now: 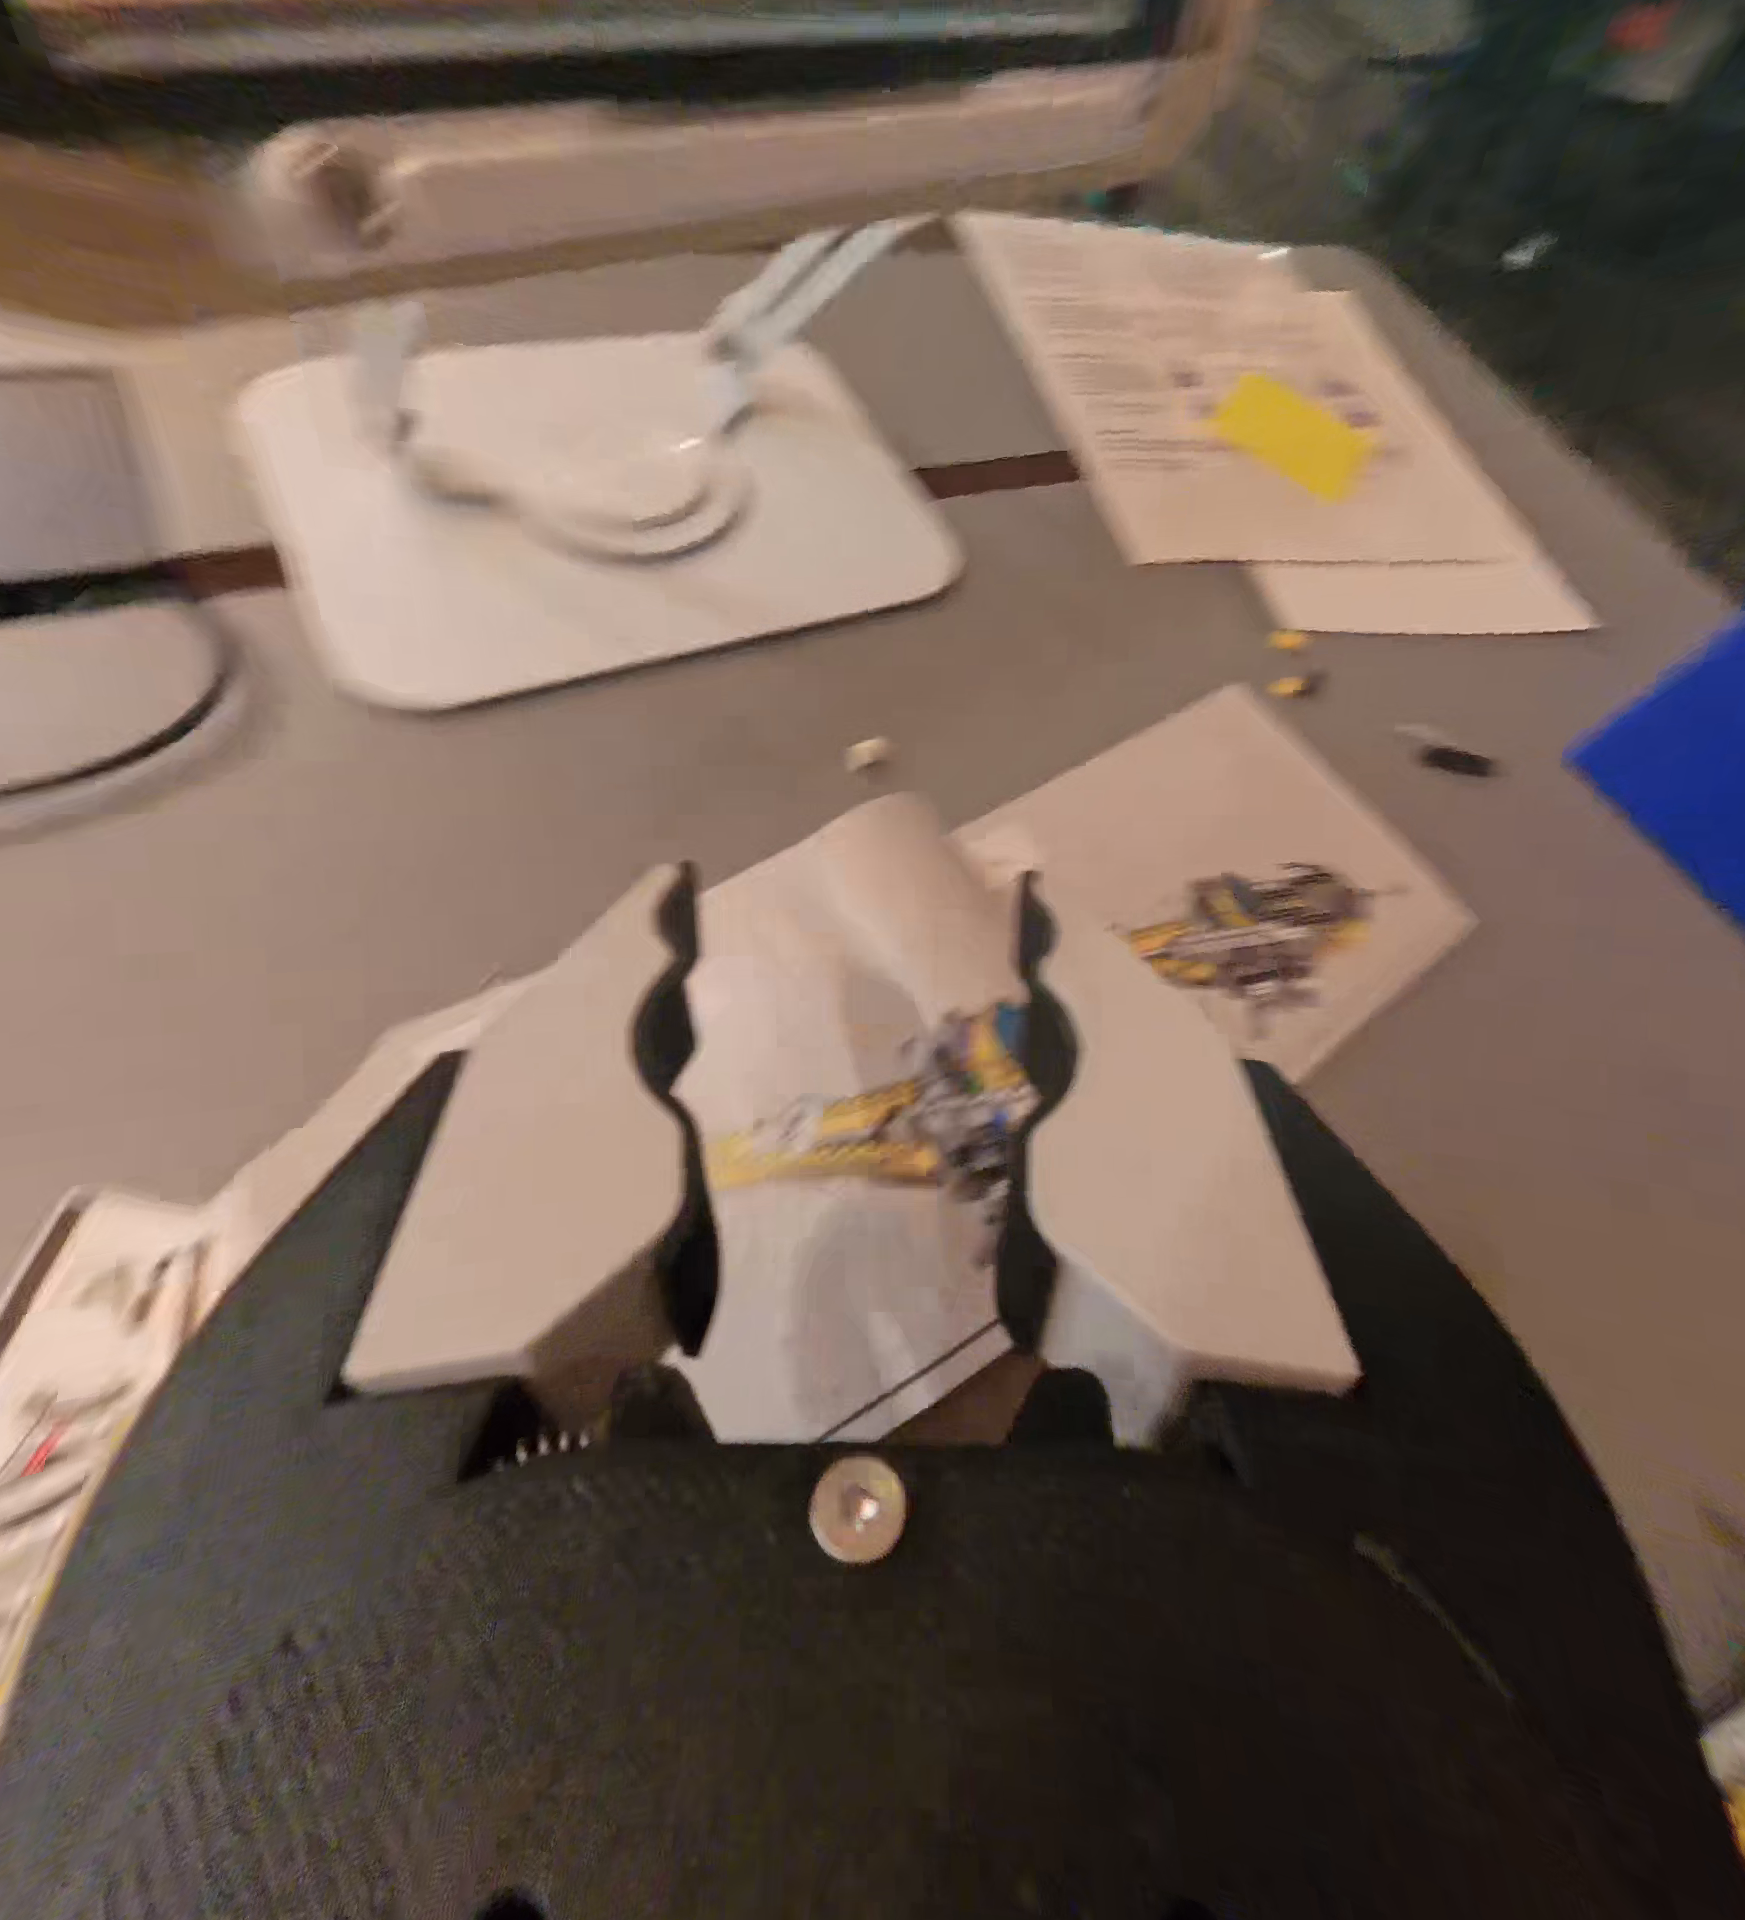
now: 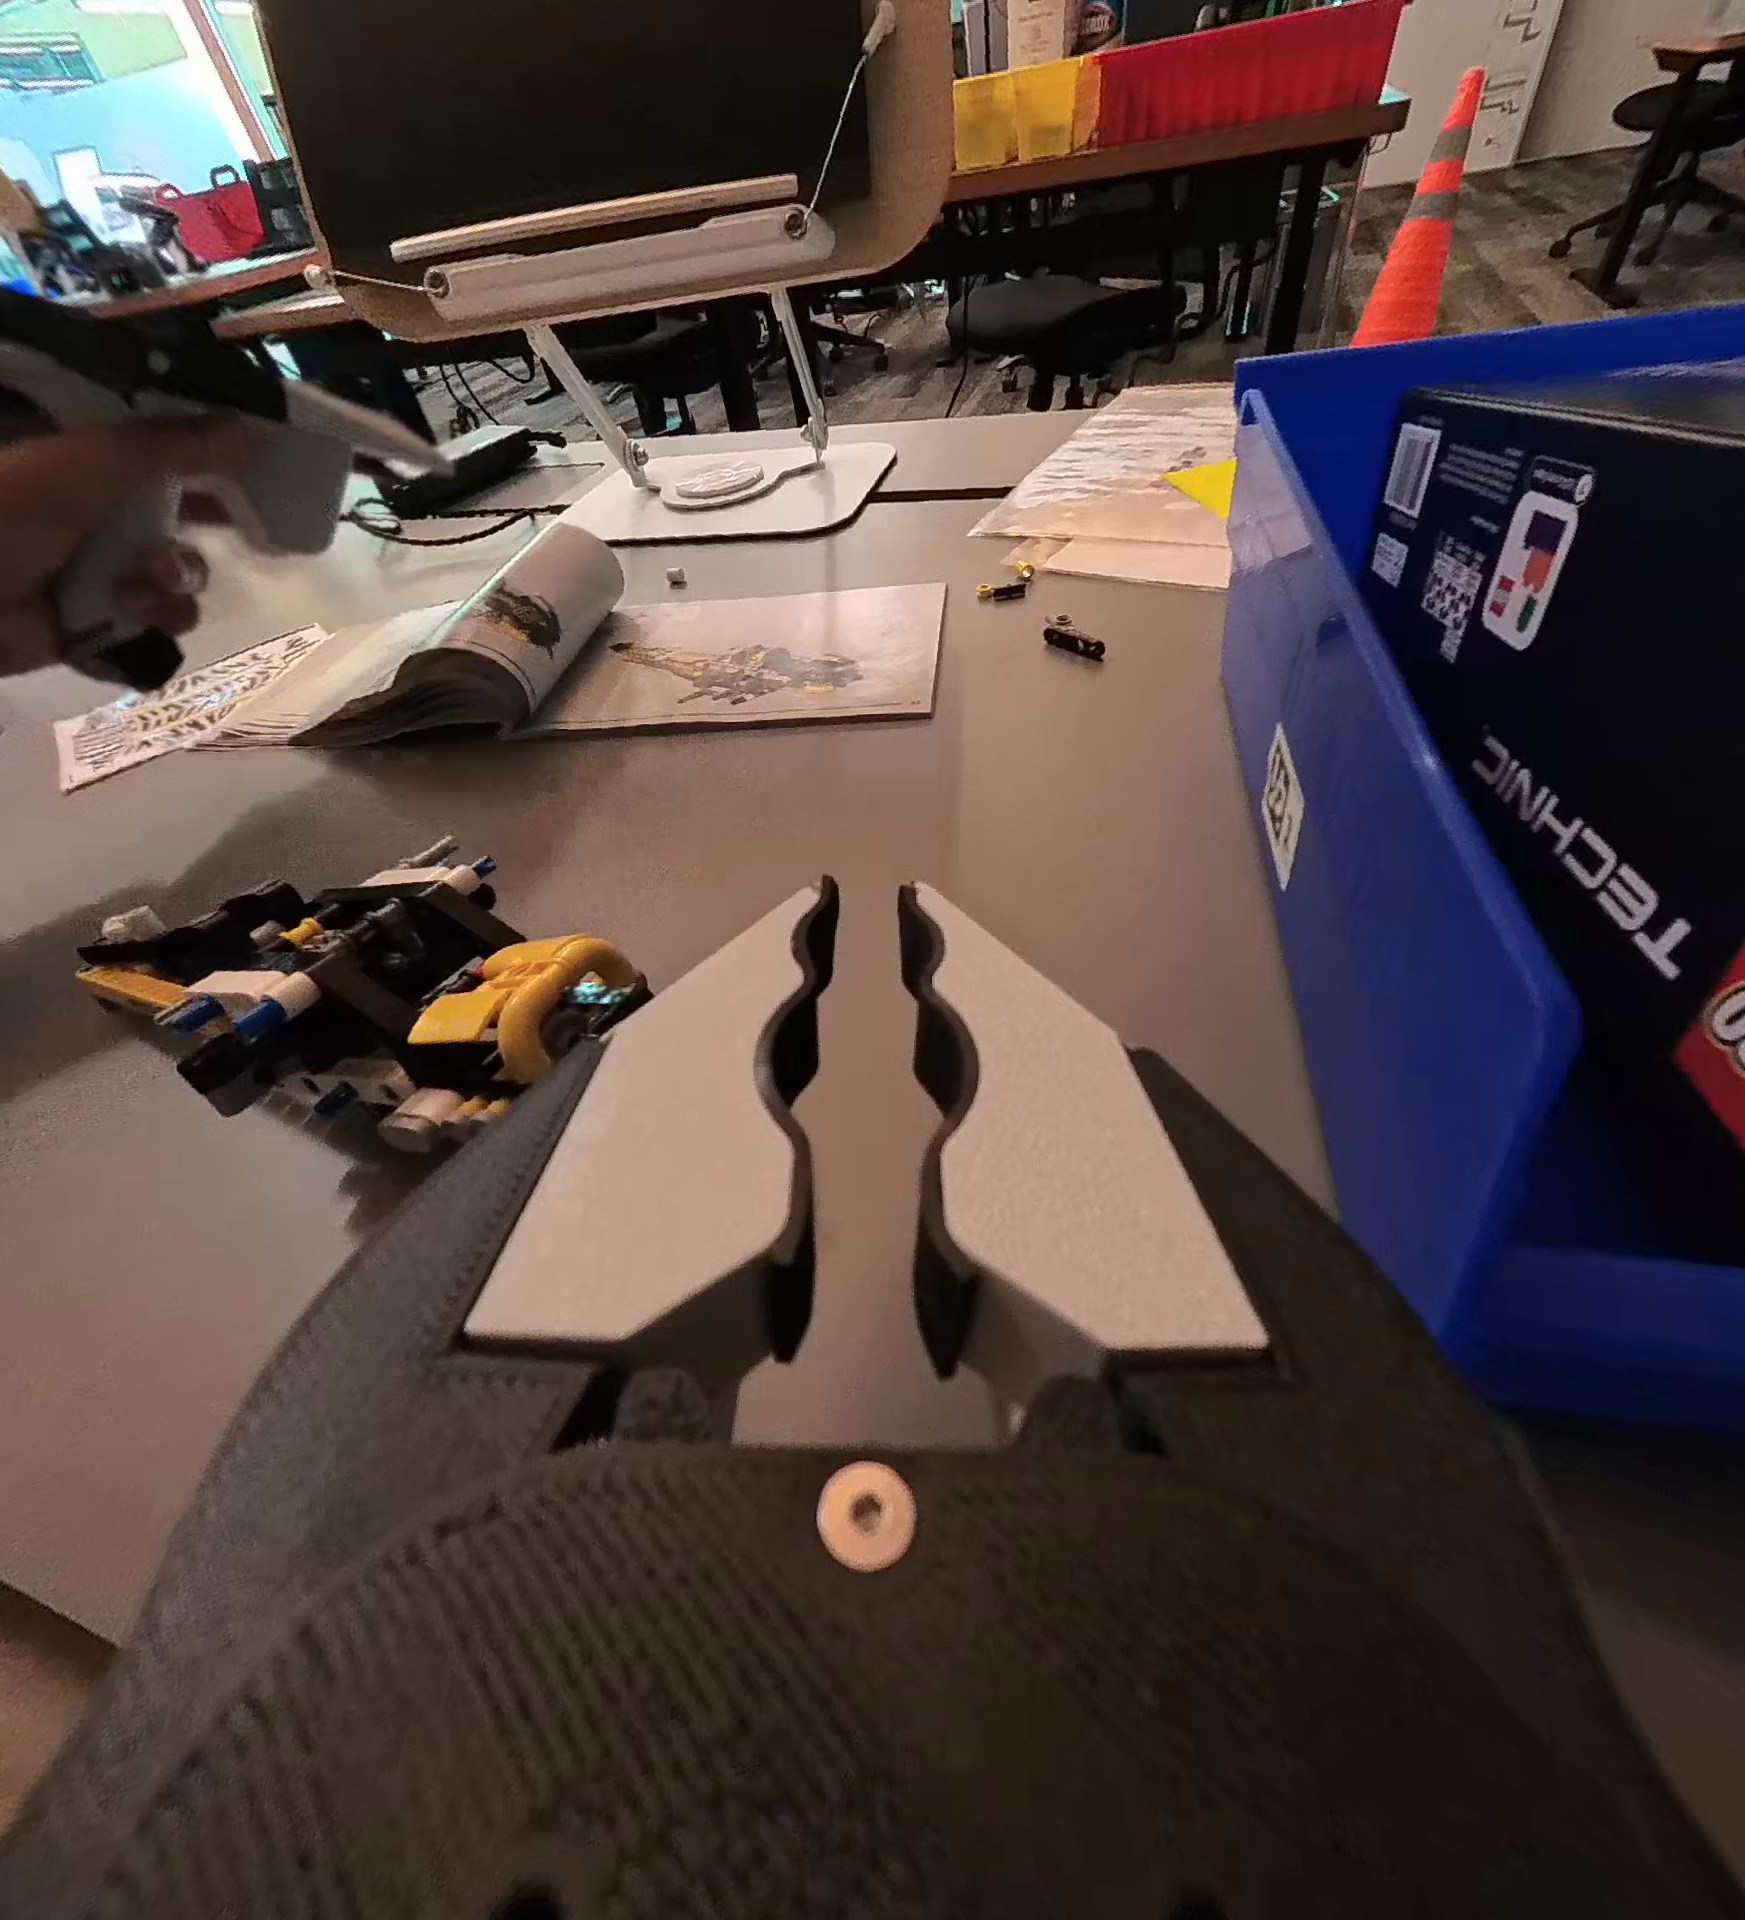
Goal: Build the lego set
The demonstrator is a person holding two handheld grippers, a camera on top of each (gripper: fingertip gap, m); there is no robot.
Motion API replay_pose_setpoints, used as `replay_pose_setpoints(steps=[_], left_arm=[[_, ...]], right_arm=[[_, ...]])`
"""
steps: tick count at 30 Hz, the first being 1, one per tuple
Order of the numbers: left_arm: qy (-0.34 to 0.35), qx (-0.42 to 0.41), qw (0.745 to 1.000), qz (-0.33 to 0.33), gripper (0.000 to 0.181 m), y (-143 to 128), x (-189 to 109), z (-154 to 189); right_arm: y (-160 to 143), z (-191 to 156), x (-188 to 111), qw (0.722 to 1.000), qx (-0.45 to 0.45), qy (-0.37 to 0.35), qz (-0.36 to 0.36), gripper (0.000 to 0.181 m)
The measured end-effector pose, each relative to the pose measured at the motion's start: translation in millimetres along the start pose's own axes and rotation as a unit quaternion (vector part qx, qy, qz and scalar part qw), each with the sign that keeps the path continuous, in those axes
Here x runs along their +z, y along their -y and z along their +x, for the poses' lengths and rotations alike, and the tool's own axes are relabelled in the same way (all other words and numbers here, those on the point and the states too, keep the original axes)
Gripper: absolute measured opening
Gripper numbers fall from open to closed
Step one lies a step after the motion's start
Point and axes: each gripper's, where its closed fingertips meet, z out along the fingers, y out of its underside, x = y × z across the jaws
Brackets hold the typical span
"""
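Chassis work is partway done, by the look of it: your half-built model (image 2: 359, 997), a black, yellow and white frame with blue pins, lies on the grey surface (image 2: 847, 790) near-left of your right tongs (image 2: 866, 894), not touching them. Those tongs hang over bare surface, empty, with only a narrow gap between them. Farther off, the instruction booklet (image 2: 639, 655) lies open with one page curling up; your left tongs (image 1: 852, 883) hover above that page, spread wide and holding nothing, though that view is blurred. A few loose pieces (image 2: 1074, 636) sit right of the booklet, near the blue bin (image 2: 1387, 935) holding the set's box (image 2: 1626, 727). Judging from the small model and thick booklet, most of the build remains.
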Motion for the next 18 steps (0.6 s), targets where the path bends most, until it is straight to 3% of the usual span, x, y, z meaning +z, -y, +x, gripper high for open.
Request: replay_pose_setpoints(steps=[1, 4, 9, 13, 18], left_arm=[[0.023, -0.008, 1.000, -0.009, 0.074, -11, -3, -14], [0.052, -0.023, 0.997, -0.061, 0.079, -44, -3, -30], [-0.110, -0.084, 0.986, -0.098, 0.080, -56, 13, 39], [-0.116, -0.057, 0.985, -0.110, 0.082, -55, 35, 67], [-0.155, -0.017, 0.982, -0.111, 0.076, -30, 50, 113]], right_arm=[[0, 0, 0, 1.000, 0.000, 0.000, -0.001, 0.010], [-1, 0, 1, 1.000, 0.000, -0.002, -0.005, 0.010], [-4, -1, 3, 1.000, -0.007, -0.002, -0.014, 0.010], [-3, -1, 2, 1.000, -0.009, -0.004, -0.012, 0.010], [-1, -2, 0, 1.000, -0.010, -0.003, -0.003, 0.009]])
